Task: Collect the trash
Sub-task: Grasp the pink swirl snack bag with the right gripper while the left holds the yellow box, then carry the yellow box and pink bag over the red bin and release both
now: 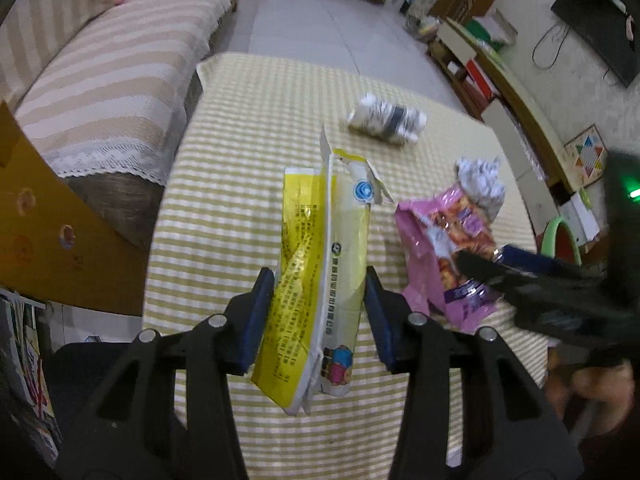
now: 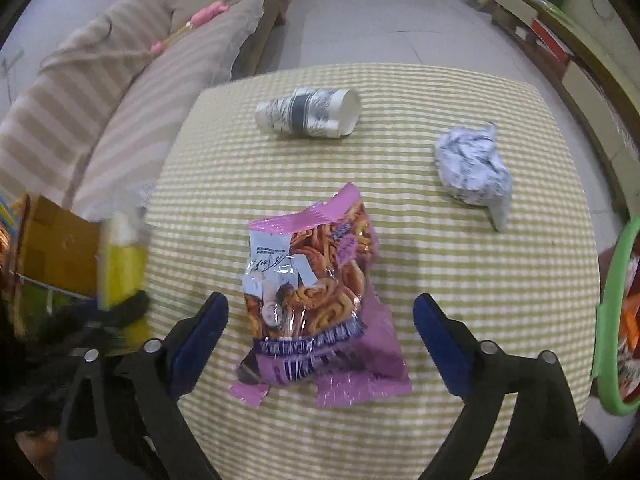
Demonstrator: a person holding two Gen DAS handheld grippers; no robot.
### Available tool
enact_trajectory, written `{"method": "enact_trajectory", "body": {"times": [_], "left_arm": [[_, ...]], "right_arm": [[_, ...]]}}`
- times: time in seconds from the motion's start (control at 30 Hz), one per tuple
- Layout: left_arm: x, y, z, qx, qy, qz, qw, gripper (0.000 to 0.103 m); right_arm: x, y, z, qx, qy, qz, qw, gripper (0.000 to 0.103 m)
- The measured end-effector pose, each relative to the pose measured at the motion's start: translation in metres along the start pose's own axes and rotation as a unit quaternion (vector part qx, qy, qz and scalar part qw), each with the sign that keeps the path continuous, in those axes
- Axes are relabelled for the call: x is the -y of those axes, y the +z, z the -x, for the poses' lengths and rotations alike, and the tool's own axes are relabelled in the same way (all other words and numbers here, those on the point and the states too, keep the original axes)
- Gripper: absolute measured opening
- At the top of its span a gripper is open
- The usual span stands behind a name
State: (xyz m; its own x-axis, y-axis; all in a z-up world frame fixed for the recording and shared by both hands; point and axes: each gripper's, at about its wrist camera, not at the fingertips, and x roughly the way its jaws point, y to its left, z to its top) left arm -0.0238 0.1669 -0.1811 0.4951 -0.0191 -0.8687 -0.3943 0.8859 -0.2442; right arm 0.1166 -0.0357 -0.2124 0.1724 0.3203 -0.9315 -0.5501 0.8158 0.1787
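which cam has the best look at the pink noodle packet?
Right wrist. The pink noodle packet lies whole and sharp on the striped tablecloth, between the open pads of the right hand-held gripper. The left wrist view shows it at the side, partly covered by that blurred gripper.

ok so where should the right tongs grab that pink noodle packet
Probably across the middle of the pink noodle packet, coming straight down. It lies flat and crinkled on the striped tablecloth, its long axis running away from the camera, and the open right tongs already straddle its narrow width.
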Motion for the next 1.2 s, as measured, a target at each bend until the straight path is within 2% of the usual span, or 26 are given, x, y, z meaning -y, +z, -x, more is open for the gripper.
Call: {"method": "enact_trajectory", "body": {"times": [0.17, 0.23, 0.33, 0.47, 0.87, 1.2], "left_arm": [[0.006, 0.009, 0.018, 0.022, -0.008, 0.004, 0.9997, 0.044], [0.008, 0.01, 0.022, 0.028, -0.012, 0.004, 0.9995, 0.044], [0.01, 0.011, 0.026, 0.032, -0.015, 0.003, 0.9994, 0.044], [0.014, 0.012, 0.027, 0.034, -0.017, 0.002, 0.9993, 0.044], [0.031, 0.016, 0.038, 0.042, -0.024, -0.013, 0.9988, 0.044], [0.076, 0.021, 0.045, 0.049, -0.049, -0.059, 0.9958, 0.044]], "right_arm": [[-0.002, -0.002, -0.025, -0.02, -0.017, 0.006, 1.0, 0.09], [0.002, -0.004, -0.026, -0.017, -0.007, -0.003, 1.0, 0.089], [0.007, -0.008, -0.021, -0.01, 0.022, -0.014, 1.0, 0.07], [0.009, -0.011, -0.001, 0.006, 0.04, -0.023, 0.999, 0.063], [0.023, -0.029, 0.073, 0.081, 0.083, -0.058, 0.992, 0.063], [0.062, -0.056, 0.122, 0.138, 0.069, -0.112, 0.982, 0.063]]}}
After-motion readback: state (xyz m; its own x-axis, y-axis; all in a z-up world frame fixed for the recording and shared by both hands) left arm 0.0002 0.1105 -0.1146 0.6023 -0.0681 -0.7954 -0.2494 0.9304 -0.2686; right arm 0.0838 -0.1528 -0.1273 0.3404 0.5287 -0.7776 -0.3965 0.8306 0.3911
